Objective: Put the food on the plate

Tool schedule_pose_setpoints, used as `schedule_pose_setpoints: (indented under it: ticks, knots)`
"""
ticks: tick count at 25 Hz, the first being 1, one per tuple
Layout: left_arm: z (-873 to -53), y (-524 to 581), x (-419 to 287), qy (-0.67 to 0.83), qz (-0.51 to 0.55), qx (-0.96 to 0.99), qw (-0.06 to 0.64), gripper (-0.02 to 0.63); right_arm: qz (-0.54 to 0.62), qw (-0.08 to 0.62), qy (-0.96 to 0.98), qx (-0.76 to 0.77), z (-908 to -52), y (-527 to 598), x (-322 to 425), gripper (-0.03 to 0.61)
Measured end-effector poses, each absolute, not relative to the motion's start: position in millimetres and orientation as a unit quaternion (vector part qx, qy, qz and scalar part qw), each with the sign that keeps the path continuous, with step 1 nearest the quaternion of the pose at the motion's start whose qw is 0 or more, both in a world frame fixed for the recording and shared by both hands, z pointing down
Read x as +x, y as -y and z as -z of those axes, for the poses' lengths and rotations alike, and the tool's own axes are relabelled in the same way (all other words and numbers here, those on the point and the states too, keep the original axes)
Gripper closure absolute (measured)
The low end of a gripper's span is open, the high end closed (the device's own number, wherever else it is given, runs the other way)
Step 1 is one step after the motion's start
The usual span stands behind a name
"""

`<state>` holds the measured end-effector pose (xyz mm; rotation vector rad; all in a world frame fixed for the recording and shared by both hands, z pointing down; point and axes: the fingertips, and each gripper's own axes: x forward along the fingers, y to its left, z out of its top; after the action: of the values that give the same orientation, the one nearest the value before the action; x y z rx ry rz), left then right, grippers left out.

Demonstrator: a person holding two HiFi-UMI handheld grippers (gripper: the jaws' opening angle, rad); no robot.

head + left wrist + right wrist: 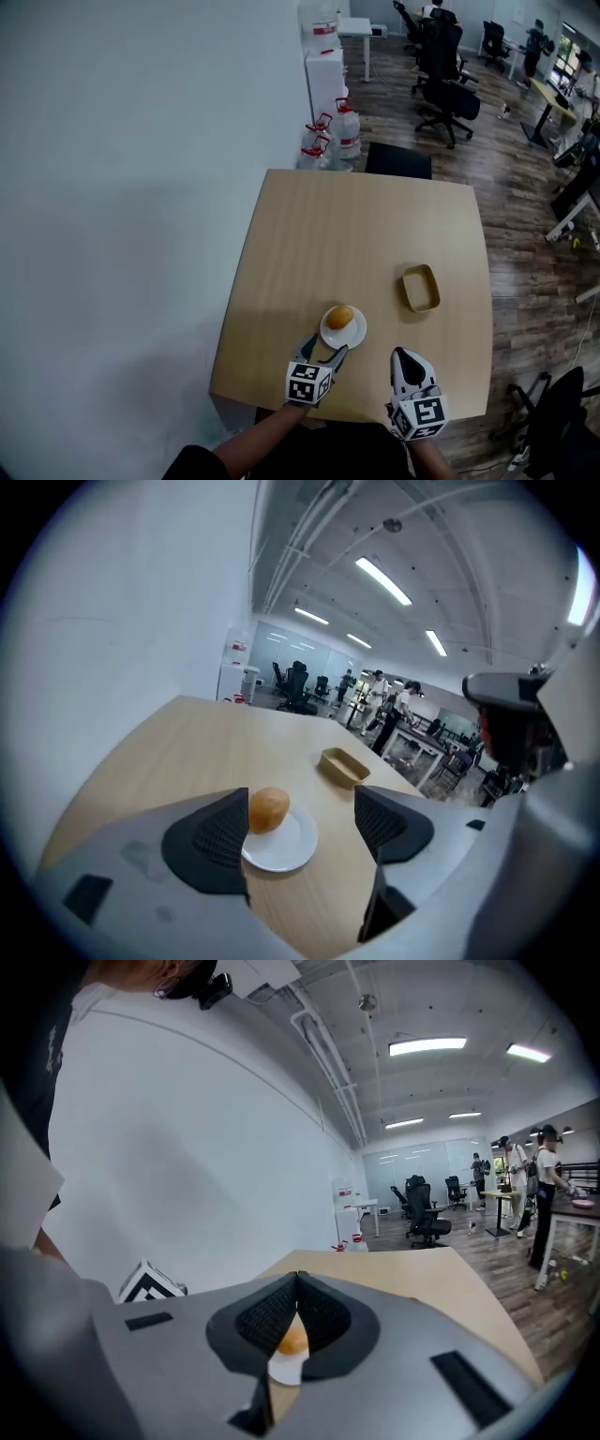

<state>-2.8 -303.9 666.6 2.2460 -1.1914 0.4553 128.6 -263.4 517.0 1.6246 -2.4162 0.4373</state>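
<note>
A golden bread roll (340, 317) lies on a small white plate (355, 334) near the table's front edge. In the left gripper view the roll (269, 809) rests on the plate (286, 846) just past the jaws. My left gripper (324, 354) is open, just short of the plate, with nothing between its fingers. My right gripper (402, 359) stands to the right of the plate with its jaws shut and empty. Through the slit under its jaws the right gripper view shows the roll (292, 1341) and plate (287, 1371).
A tan rectangular tray (421, 287) sits on the wooden table (356, 234) to the right of the plate. Water jugs (333, 131) and a black chair (397, 159) stand beyond the far edge. A white wall runs along the left. Office chairs and people are farther back.
</note>
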Motion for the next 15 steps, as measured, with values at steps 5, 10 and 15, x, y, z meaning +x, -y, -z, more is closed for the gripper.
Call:
schedule_pose_setpoints:
  ticks: [5, 10, 15]
  knots:
    - [-606, 277, -10, 0.457, -0.1, 0.841, 0.271, 0.284, -0.145, 0.094, 0.811, 0.559, -508, 238, 125, 0.519]
    - [-538, 243, -17, 0.463, -0.026, 0.859, 0.216, 0.287, -0.131, 0.088, 0.808, 0.568, -495, 217, 122, 0.518]
    - [-498, 209, -19, 0.453, 0.01, 0.872, 0.186, 0.34, -0.121, 0.078, 0.811, 0.567, -484, 190, 114, 0.518]
